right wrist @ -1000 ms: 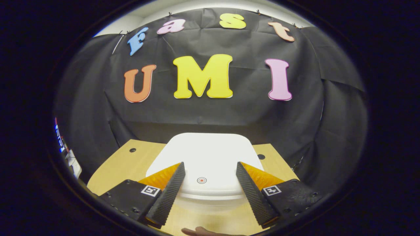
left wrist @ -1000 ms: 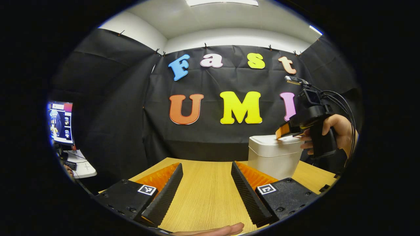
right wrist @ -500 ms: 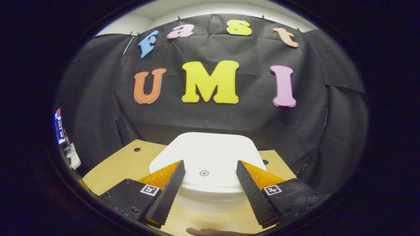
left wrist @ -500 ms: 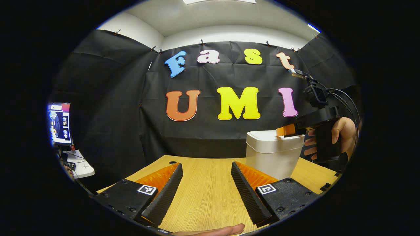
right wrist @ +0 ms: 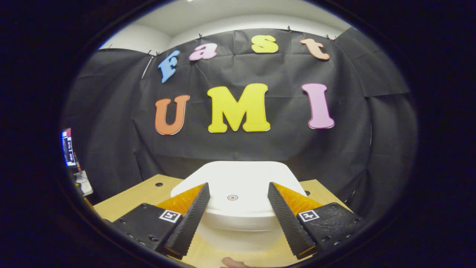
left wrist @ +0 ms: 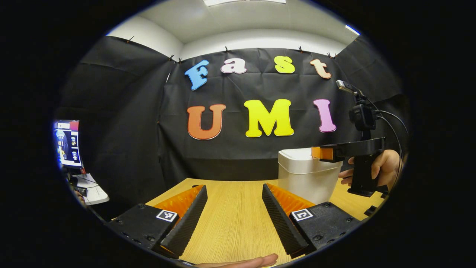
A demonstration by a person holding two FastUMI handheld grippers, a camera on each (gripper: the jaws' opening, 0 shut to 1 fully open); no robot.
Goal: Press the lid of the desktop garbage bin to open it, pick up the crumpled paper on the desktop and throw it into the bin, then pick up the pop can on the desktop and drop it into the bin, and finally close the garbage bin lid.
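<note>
Landmark: wooden table (left wrist: 234, 219), pale grain, ran toward the back wall.
Back wall: black cloth (left wrist: 238, 160) hung behind the table's far edge, creased, clipped along its top edge.
Left of table: more black cloth (left wrist: 122, 123), meeting the back panel at a corner.
Above cloth: white wall strip (left wrist: 260, 39), then ceiling with a lit light panel (left wrist: 243, 2).
Far left of table, lower: lit monitor (left wrist: 68, 143) over a small white desk (left wrist: 93, 190).
Table holes: two dark round holes (right wrist: 159, 184) near its far edge.
</note>
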